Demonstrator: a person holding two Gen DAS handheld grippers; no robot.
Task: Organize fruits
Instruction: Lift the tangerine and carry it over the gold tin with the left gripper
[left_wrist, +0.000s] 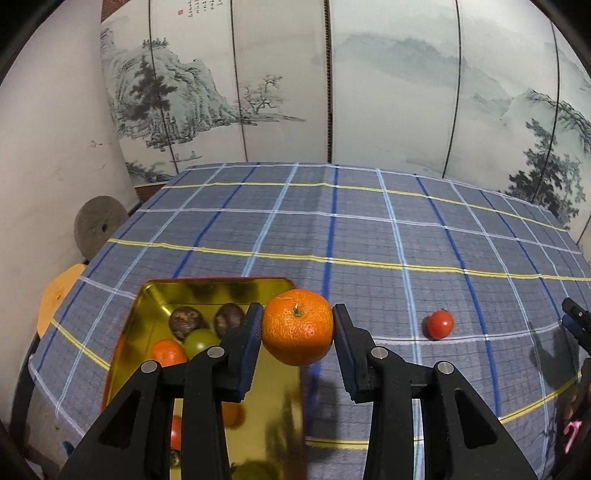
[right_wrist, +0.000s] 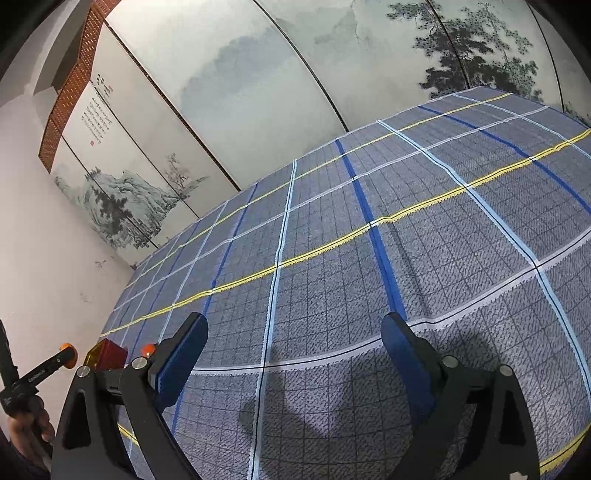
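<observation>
plaid-covered desk (left_wrist: 369, 229) before painted screens. several fruits in gold tin (left_wrist: 147, 295). left gripper (left_wrist: 297, 332) fingers clamped on mandarin (left_wrist: 297, 330) beside tin; tomato (left_wrist: 440, 324) beyond, unsorted. right gripper (right_wrist: 295, 354) fingers wide, empty.

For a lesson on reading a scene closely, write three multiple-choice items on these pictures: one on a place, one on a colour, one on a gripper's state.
1. Where does the small red tomato lie?
A. In the tin
B. On the checked cloth, right of the mandarin
C. Between the right gripper's fingers

2. What colour is the inside of the tin?
A. Gold
B. White
C. Blue

3. How does the left gripper stand?
A. Open and empty
B. Shut on a green fruit
C. Shut on the mandarin

Answers
1 B: it sits alone on the tablecloth, apart from the tin.
2 A: the walls and floor shine gold.
3 C: both pads press the sides of the mandarin, which hangs by the tin's right edge.
</observation>
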